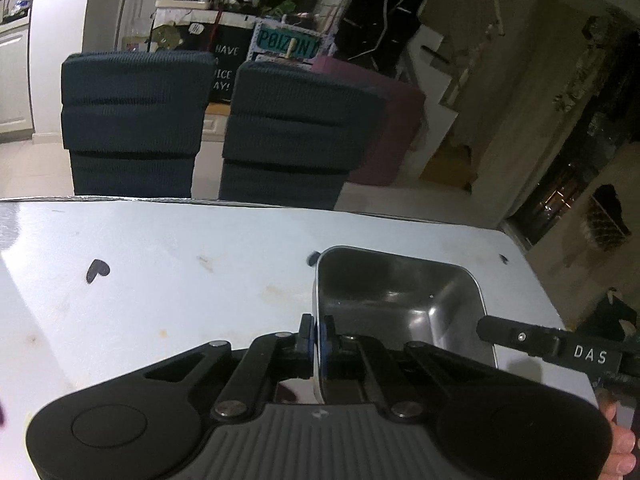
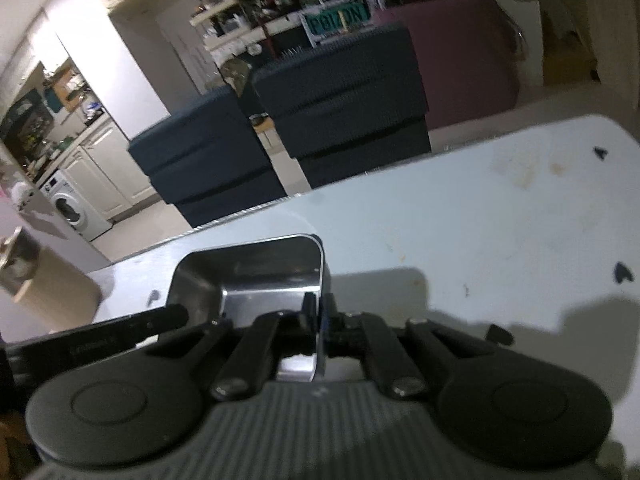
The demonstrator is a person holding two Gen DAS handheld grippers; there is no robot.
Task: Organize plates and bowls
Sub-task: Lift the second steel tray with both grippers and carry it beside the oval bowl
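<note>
A rectangular steel dish (image 1: 400, 300) with rounded corners hangs just over the white table (image 1: 160, 272), held from both sides. My left gripper (image 1: 319, 332) is shut on the dish's left rim, one pad inside the wall and one outside. In the left wrist view the right gripper (image 1: 520, 338) reaches in from the right and meets the opposite rim. In the right wrist view the same dish (image 2: 248, 276) is empty, and my right gripper (image 2: 319, 312) is shut on its right rim. The left gripper (image 2: 132, 330) comes in there from the left. The dish's shadow falls on the table (image 2: 480, 208).
Two dark blue chairs (image 1: 132, 120) (image 1: 296, 132) stand at the table's far edge, with a purple sofa (image 1: 392, 128) behind them. A person's hand (image 1: 622, 440) shows at the bottom right. A washing machine (image 2: 68, 208) and kitchen cabinets lie far left.
</note>
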